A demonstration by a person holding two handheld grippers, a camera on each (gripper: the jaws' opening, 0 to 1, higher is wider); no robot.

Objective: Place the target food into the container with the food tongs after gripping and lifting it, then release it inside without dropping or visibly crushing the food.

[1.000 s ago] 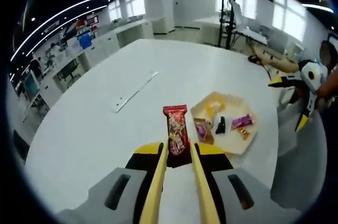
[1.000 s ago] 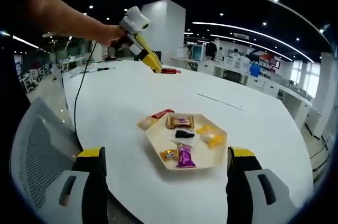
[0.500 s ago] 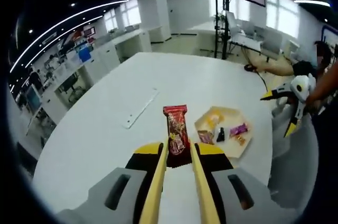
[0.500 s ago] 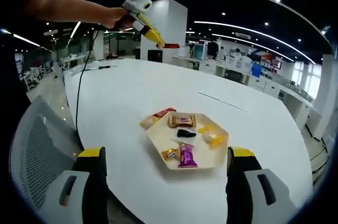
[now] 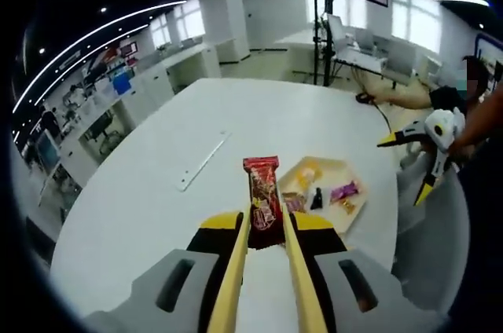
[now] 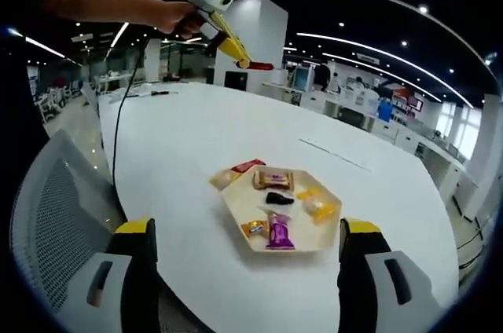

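My left gripper (image 5: 265, 221) is shut on a red snack packet (image 5: 262, 184), held in the air well above the white table (image 5: 157, 192). Below and to its right sits the beige hexagonal tray (image 5: 355, 211) with several small wrapped snacks. In the right gripper view, the left gripper (image 6: 236, 49) hangs high at the upper left in a person's hand, the red packet (image 6: 261, 66) sticking out of its tips. My right gripper (image 6: 249, 227) is open, jaws wide apart, low in front of the tray (image 6: 236, 206). It also appears at the right edge (image 5: 424, 144) of the left gripper view.
A red packet and a yellowish packet (image 6: 236, 171) lie on the table against the tray's far left side. A pale flat strip (image 5: 200, 162) lies on the table beyond. A grey mesh chair (image 6: 55, 215) stands at the table's near edge. A cable (image 6: 118, 129) runs over the table.
The left gripper has risen higher with the red packet still in its jaws, so the table and tray look smaller beneath it. The right gripper stays open and hardly moves.
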